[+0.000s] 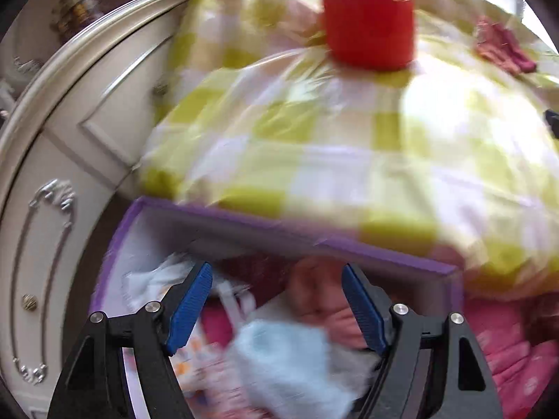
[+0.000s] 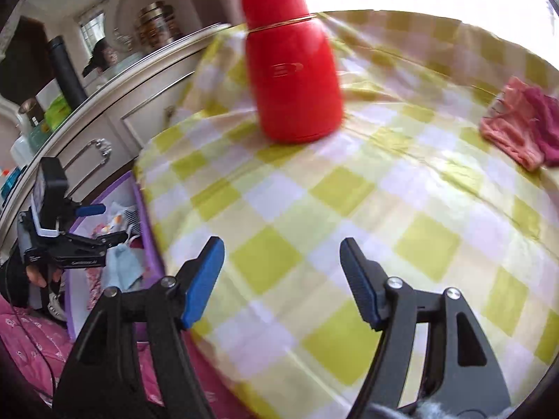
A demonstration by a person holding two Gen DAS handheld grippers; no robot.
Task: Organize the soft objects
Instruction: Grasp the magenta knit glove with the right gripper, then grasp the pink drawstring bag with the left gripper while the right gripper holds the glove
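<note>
Both grippers spread wide, holding nothing – the left gripper [image 1: 276, 305] hangs above a fluffy pale-blue cloth [image 1: 290, 359] in the purple fabric box [image 1: 349, 244] at lower frame; the right gripper [image 2: 281, 279] hovers over the glossy checked tablecloth [image 2: 349, 209], fuzzy pink cloth [image 2: 517, 129] upper right.

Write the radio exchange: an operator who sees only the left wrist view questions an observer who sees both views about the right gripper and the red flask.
Operator: Where is the right gripper?
Observer: The right gripper is open and empty above the checked cloth.
Operator: My view cuts off the flask's top. Is it capped?
Observer: Yes. The red flask stands upright with its cap on and a gold ring just below the cap.
</note>
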